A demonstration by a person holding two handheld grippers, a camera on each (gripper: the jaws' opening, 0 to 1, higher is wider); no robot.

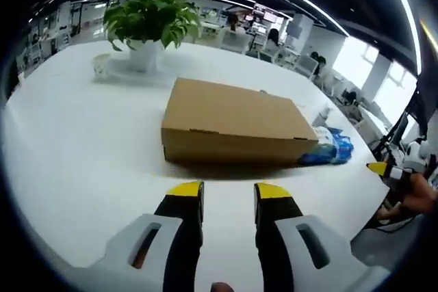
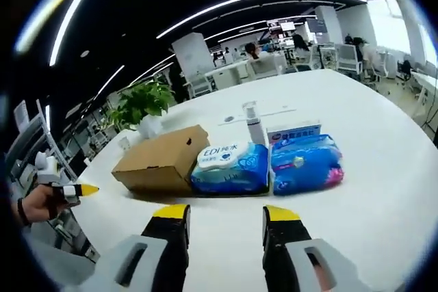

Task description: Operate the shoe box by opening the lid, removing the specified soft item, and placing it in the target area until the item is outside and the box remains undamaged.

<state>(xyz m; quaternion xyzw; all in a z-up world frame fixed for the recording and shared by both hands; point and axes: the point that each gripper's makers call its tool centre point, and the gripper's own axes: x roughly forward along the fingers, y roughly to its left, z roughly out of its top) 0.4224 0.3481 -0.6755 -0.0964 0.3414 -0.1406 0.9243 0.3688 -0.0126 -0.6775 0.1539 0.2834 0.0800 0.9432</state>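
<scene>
The closed brown cardboard shoe box (image 1: 236,117) lies on the white table (image 1: 82,162), lid down. My left gripper (image 1: 228,193) hovers just in front of its long side, open, with nothing between the yellow tips. In the right gripper view the box (image 2: 161,158) is seen end-on at the left, and my right gripper (image 2: 226,217) is open and empty in front of a blue wipes pack (image 2: 229,167). That pack (image 1: 328,148) rests against the box's right end. The box's contents are hidden.
A potted plant (image 1: 147,22) and a small cup (image 1: 101,66) stand behind the box. A second blue pack (image 2: 304,162), a pump bottle (image 2: 254,124) and a small white carton (image 2: 294,131) sit right of the box. A hand (image 1: 414,196) holds the other gripper at the table edge.
</scene>
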